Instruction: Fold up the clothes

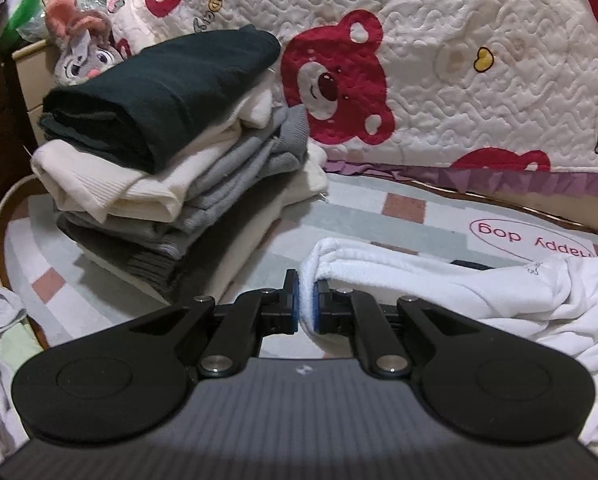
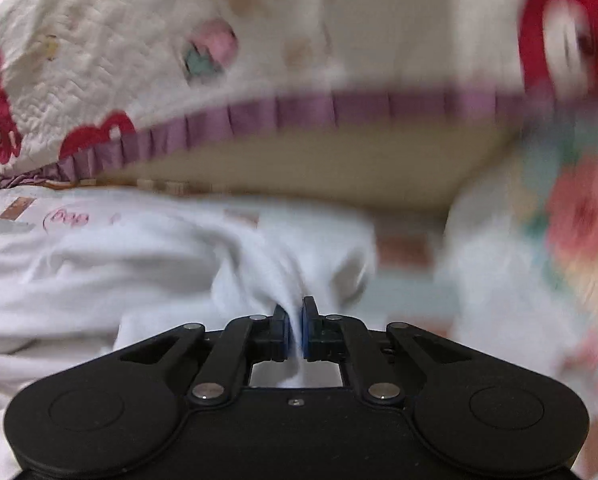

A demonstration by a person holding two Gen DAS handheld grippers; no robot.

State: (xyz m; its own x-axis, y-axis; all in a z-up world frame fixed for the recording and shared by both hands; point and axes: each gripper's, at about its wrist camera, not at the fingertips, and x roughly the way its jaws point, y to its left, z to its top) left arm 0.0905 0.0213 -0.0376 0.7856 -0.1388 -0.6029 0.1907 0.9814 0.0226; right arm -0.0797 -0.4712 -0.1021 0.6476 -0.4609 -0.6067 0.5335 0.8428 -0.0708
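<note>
White garment (image 1: 519, 300) lying on rug; left gripper (image 1: 308, 304) jaws clamping its edge, right gripper (image 2: 295, 330) jaws pinching bunched fold; folded stack (image 1: 159, 160) at 10 o'clock.

both tongs tilt downward: left tongs (image 1: 307, 300) pinch the edge of the white garment (image 1: 479, 288), right tongs (image 2: 295, 330) clamp its bunched fold.

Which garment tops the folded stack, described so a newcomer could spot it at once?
Start at the quilt with red bears hanging behind the mat. At its left stands a stack of folded clothes. The top garment is dark green, nearly black, while everything under it is cream or grey.
</note>
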